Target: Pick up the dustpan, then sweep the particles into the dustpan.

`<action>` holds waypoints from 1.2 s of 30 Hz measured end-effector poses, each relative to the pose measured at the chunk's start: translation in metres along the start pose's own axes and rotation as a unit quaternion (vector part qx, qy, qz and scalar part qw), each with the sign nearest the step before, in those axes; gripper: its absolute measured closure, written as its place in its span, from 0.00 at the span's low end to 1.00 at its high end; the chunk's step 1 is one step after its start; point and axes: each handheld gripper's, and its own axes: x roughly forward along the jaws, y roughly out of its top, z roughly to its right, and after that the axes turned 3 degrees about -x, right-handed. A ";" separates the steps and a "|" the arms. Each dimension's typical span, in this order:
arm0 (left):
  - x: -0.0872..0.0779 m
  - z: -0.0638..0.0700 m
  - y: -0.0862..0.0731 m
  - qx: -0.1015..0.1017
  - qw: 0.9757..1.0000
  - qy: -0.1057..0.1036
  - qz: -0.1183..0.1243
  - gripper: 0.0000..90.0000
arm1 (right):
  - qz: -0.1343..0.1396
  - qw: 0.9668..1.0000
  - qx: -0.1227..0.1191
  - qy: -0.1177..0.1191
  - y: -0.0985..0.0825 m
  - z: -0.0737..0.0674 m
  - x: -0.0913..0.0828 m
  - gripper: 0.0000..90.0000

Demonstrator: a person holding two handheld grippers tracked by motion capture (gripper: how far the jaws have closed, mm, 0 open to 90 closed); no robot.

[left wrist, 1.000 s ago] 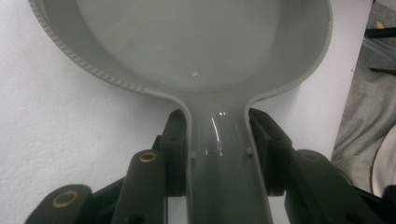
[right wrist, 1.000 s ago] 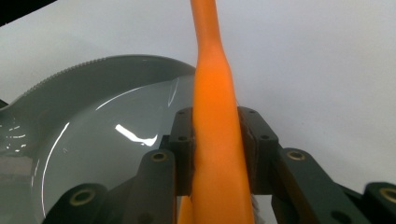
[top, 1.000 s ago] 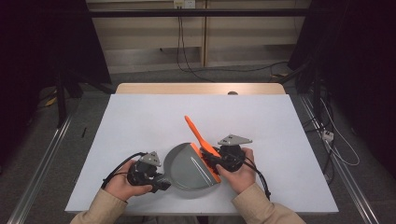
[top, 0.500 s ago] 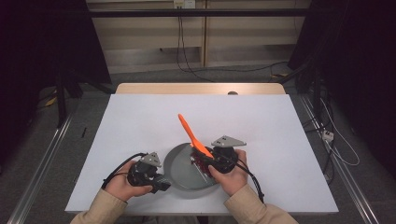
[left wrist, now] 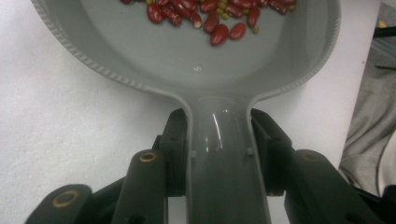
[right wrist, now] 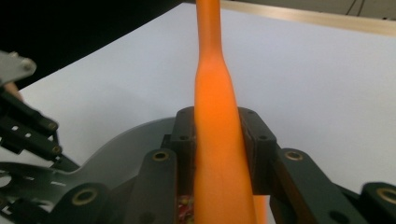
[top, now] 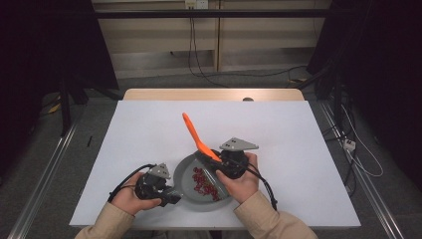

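1. The grey pan [top: 199,191] sits at the near edge of the white bench [top: 298,149], red beans [top: 204,181] scattered inside it.
2. The left gripper [top: 166,191] is clamped on the pan handle [left wrist: 219,154], one jaw on each side.
3. The right gripper [top: 211,162] is clamped on an orange spatula [top: 196,137], which slants up and away over the pan's far rim.
4. The bench around the pan is bare; nothing obstructs either hand.
5. The left gripper view shows small green beans [left wrist: 222,5] among the red; from the high view these are too small to tell.
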 end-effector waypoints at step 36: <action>-0.021 -0.012 -0.016 -0.021 0.987 0.058 0.149 0.70 | -0.009 0.994 0.035 -0.099 -0.023 0.097 -0.055 0.79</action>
